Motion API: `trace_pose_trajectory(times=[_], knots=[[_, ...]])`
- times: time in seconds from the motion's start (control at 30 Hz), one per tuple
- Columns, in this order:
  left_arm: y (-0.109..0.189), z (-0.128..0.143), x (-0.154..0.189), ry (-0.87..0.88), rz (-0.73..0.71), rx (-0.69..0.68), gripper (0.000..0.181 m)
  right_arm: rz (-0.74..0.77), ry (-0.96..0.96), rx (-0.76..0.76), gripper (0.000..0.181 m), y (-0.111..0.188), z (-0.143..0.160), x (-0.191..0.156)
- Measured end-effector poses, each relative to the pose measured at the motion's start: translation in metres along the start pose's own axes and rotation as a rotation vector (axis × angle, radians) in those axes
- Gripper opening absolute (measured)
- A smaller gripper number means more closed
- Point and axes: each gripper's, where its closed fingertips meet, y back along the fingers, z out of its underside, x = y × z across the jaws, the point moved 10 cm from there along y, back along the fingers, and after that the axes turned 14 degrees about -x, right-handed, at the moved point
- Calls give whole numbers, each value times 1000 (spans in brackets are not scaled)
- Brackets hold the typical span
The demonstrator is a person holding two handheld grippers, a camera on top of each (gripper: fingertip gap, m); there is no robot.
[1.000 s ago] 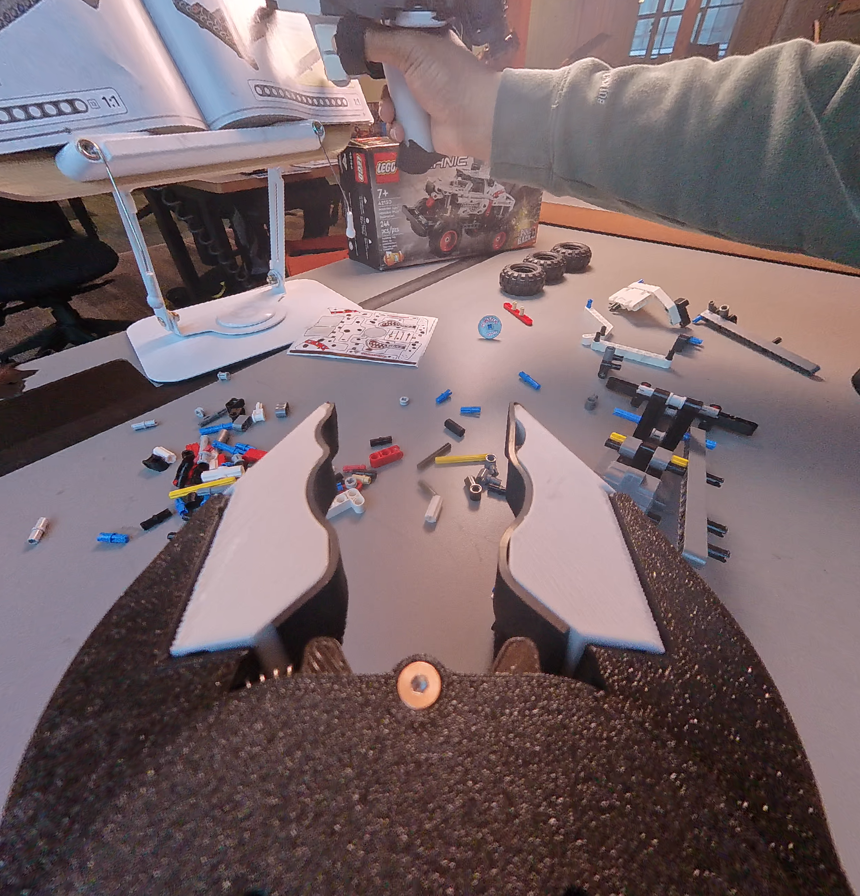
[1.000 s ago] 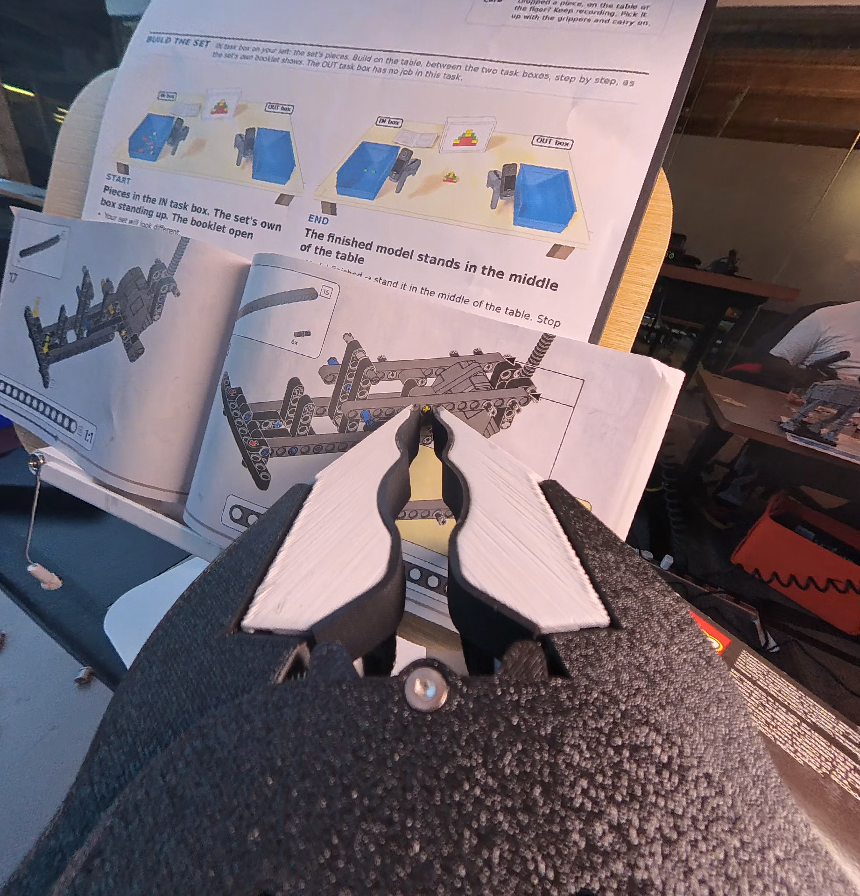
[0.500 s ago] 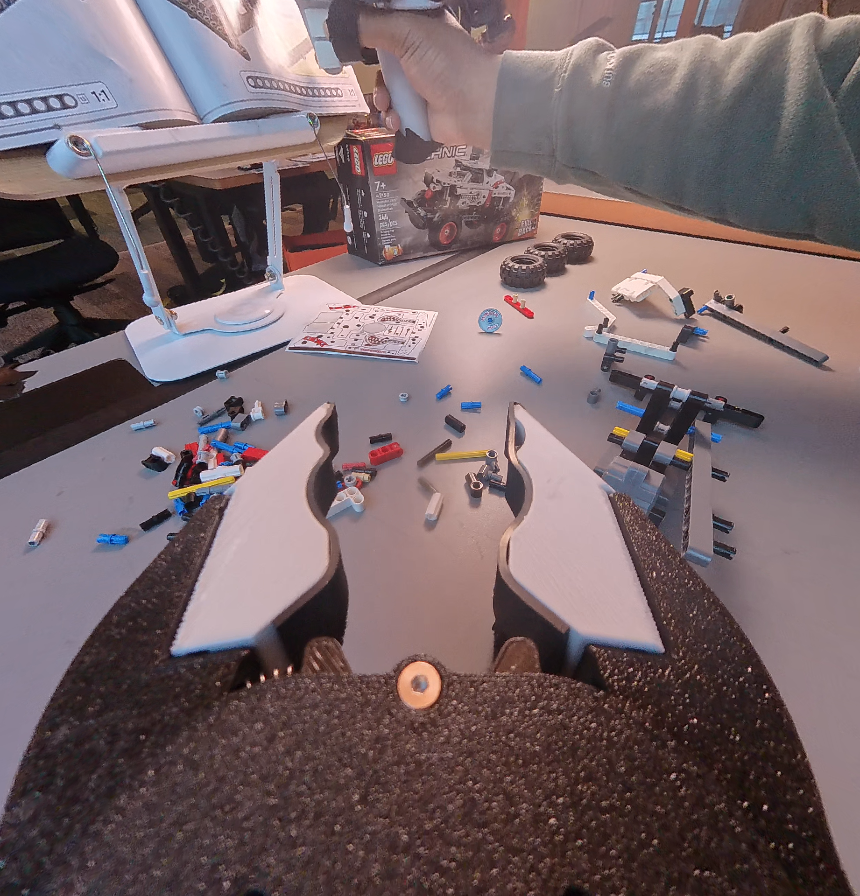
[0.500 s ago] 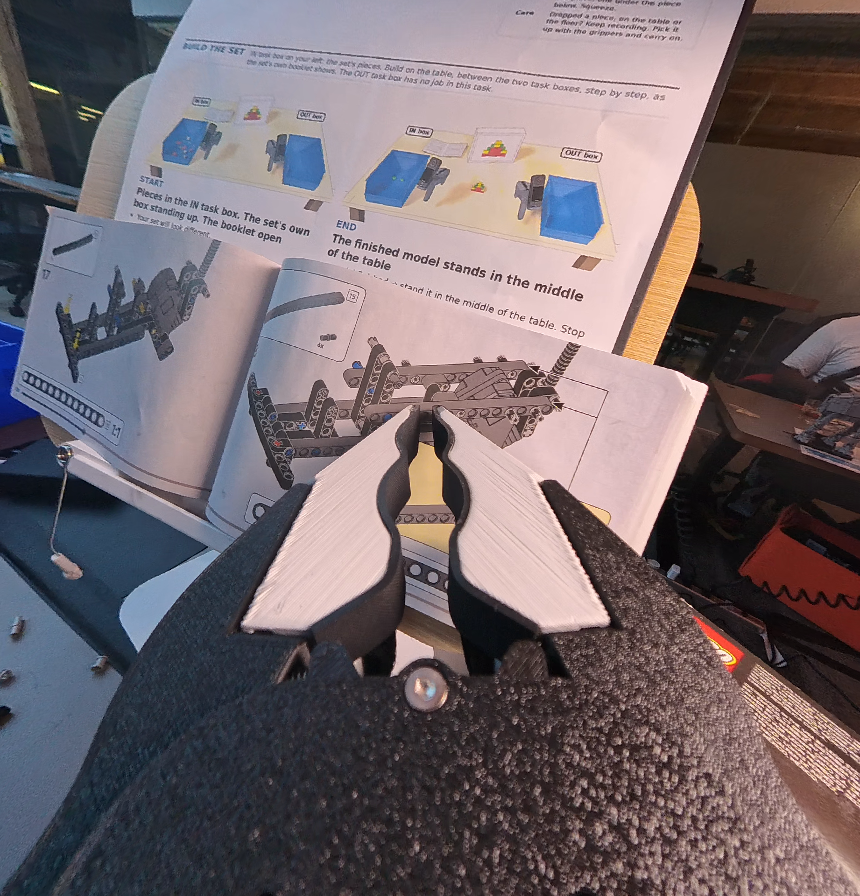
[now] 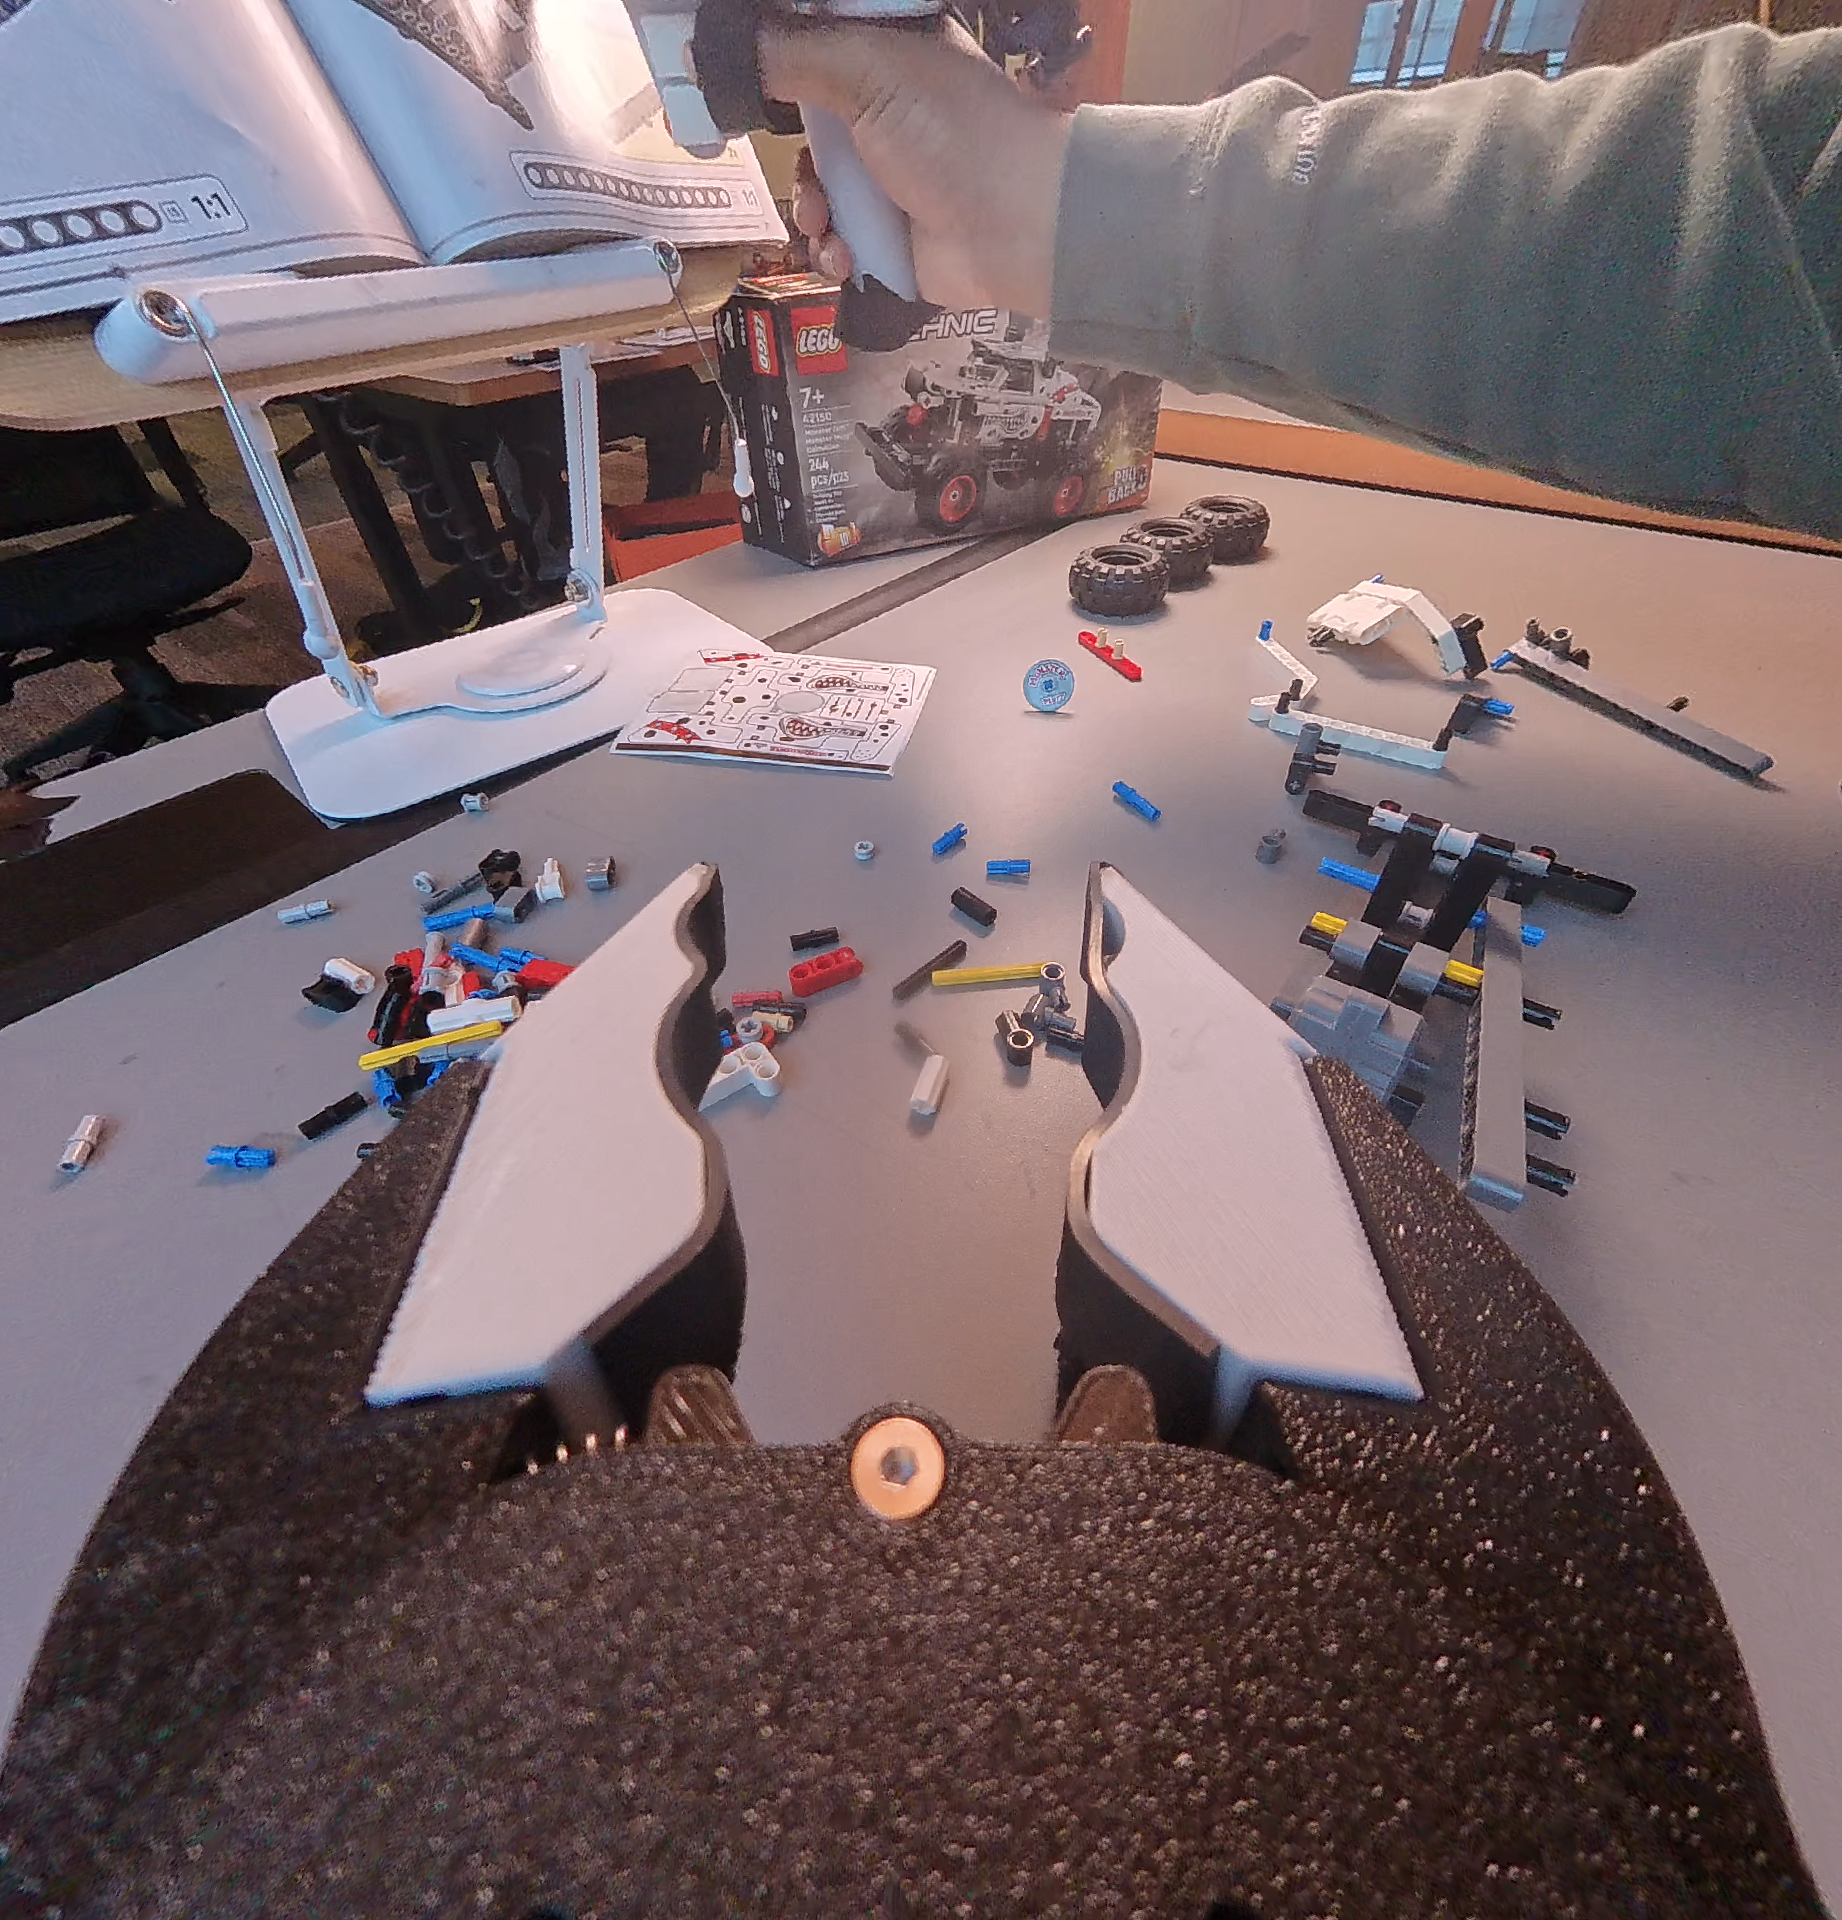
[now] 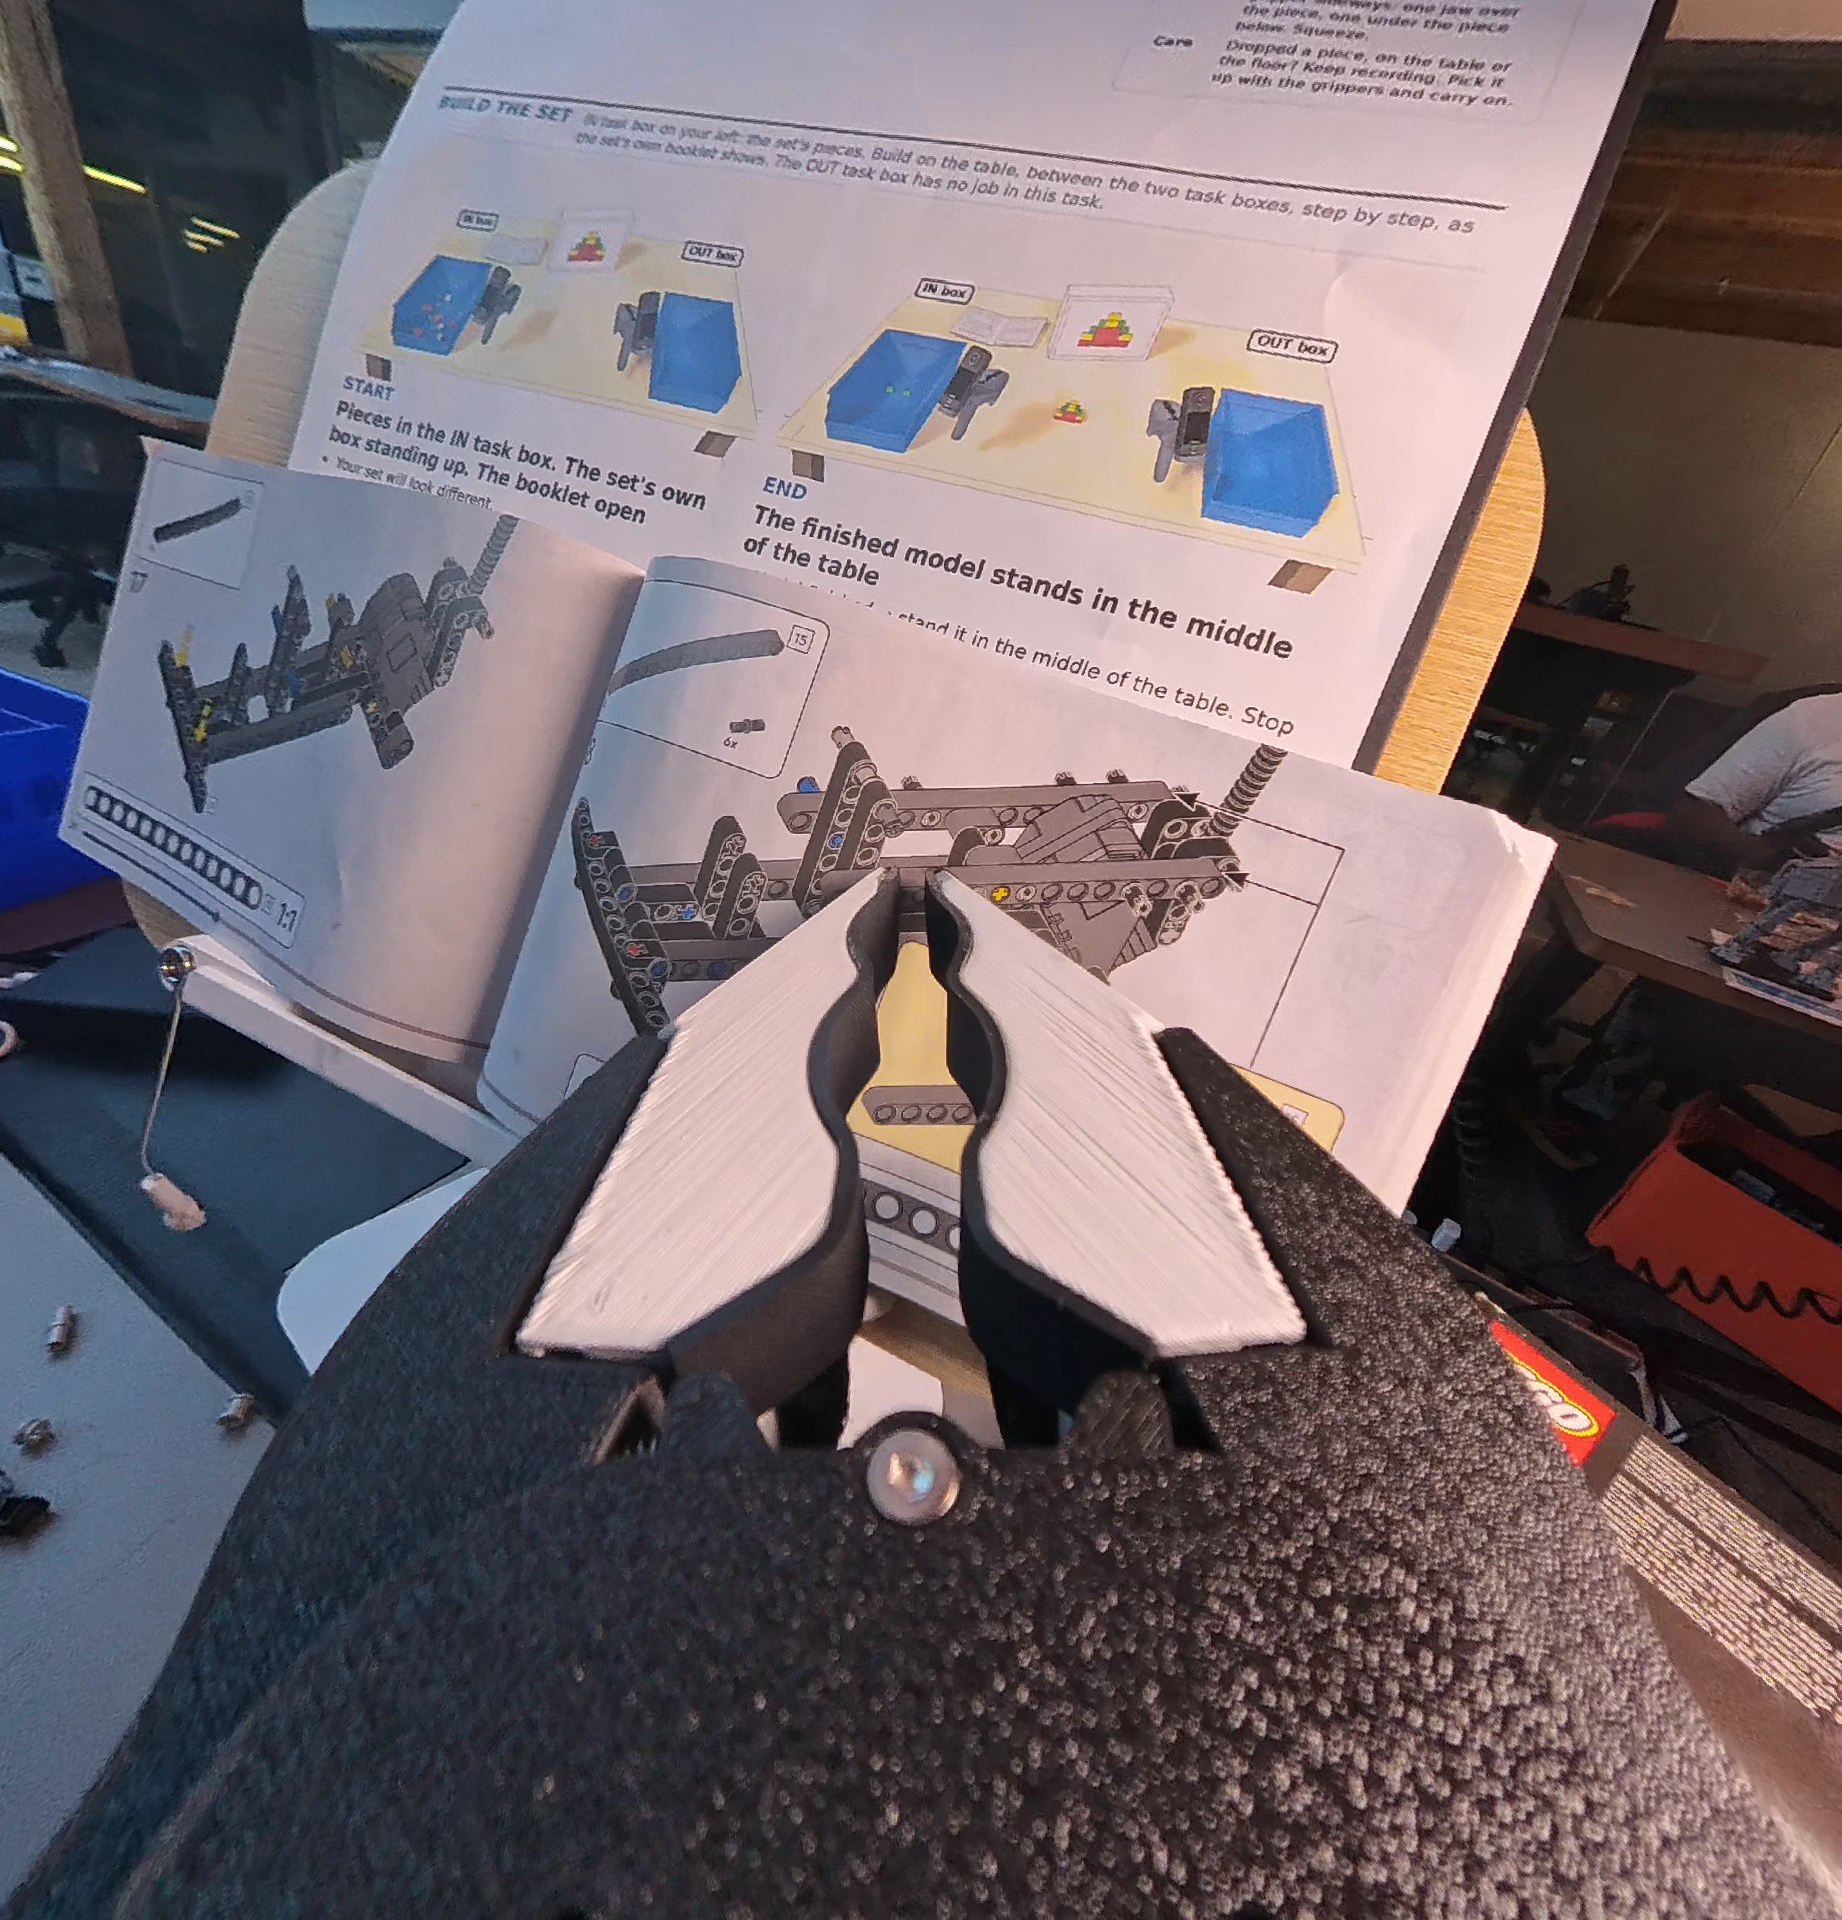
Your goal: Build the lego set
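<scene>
The right gripper (image 6: pixel 904 883) is raised at the open booklet (image 6: pixel 1000 831) on its white stand (image 5: pixel 460 686), its jaws almost together with only a thin slit at the tips and nothing between them. The left gripper (image 5: pixel 901 883) hangs low over the table (image 5: pixel 896 1195) with its jaws spread wide, empty.

The half-built frame (image 5: pixel 1436 956) lies on the right side of the table, just right of the left gripper's right finger. The loose pieces (image 5: pixel 449 997) are scattered to the left and middle, with three tyres (image 5: pixel 1166 551) and the set's box (image 5: pixel 948 436) at the far edge.

The main risk, as I judge it, is the booklet — a nudge from the raised gripper could flip a page or push it off the ledge. Small pins lie close under the left gripper, so a careless drop could sweep them away or off the near edge. The frame's black pins stick out sideways, and a bump could loosen them.

The table is smooth and grey, so round pieces would roll easily. Beyond it are dark chairs, an orange crate (image 6: pixel 1748 1247) and another desk where a person sits — the room looks like a shared workshop.
</scene>
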Motion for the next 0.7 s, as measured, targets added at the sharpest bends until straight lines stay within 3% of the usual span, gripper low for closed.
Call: trace_pose_trajectory(times=[0.4, 0.7], knots=[[1, -2, 3, -17, 1, 5, 67, -60, 48, 32, 5, 41, -1, -23], [4, -3, 5, -29, 1, 12, 63, -115, 15, 34, 8, 74, 20, -42]])
